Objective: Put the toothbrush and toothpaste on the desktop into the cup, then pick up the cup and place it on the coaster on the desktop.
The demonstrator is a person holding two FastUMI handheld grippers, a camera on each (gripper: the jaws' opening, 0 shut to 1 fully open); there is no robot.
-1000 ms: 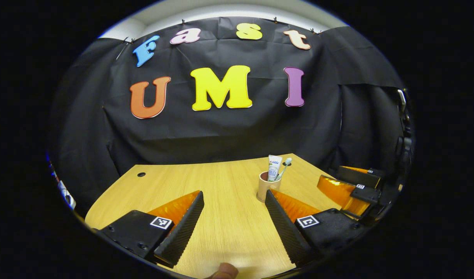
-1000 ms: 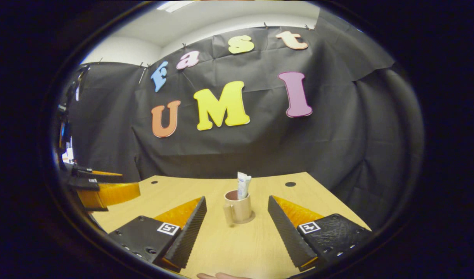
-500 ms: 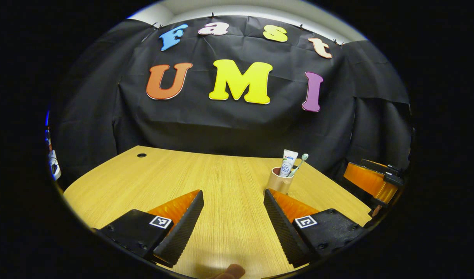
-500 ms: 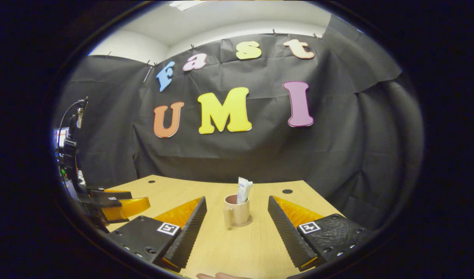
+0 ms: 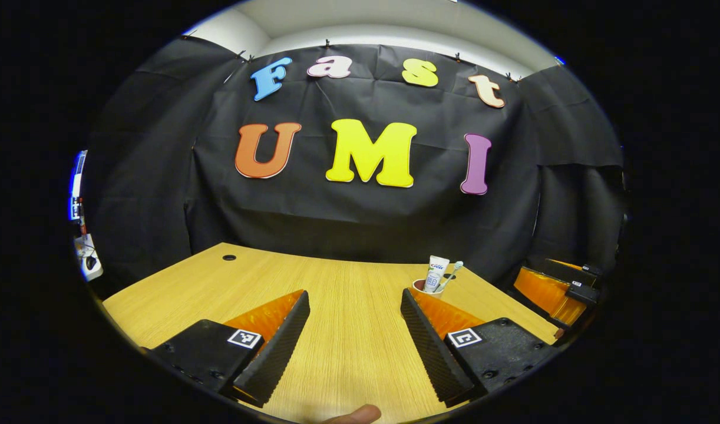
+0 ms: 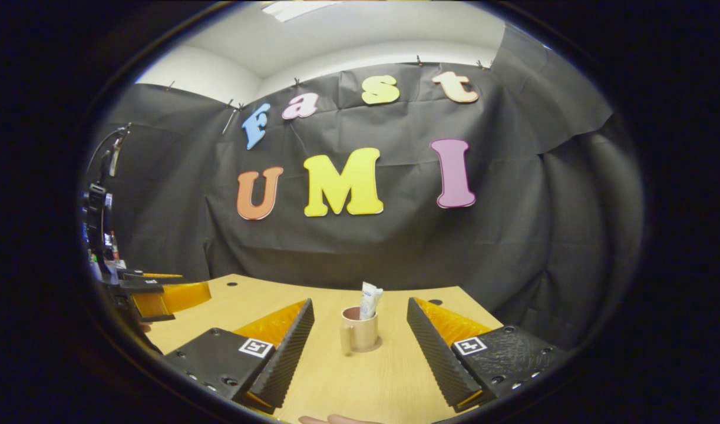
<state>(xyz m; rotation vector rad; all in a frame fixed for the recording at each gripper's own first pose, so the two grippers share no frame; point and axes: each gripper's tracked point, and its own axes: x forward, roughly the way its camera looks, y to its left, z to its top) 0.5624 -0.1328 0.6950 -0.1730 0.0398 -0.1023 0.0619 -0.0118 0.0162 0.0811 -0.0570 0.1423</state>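
While the left hand-held gripper (image 5: pixel 354 330) hangs wide open and empty over the tabletop (image 5: pixel 266 282), the cup (image 5: pixel 422 287) with toothpaste (image 5: pixel 436 273) and toothbrush (image 5: pixel 452 274) stands beyond its right finger. Right gripper view: right hand-held gripper (image 6: pixel 360 347) wide open, empty; cup (image 6: pixel 359 331) on coaster (image 6: pixel 374 345), ahead between the fingers.

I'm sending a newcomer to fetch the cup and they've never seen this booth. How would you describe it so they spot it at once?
Start at the wooden desk in front of the black cloth wall. Toward its far right corner, between the right gripper's open fingers, stands a small beige cup with a handle. It sits on a round coaster and has a white toothpaste tube and a toothbrush sticking out of it.
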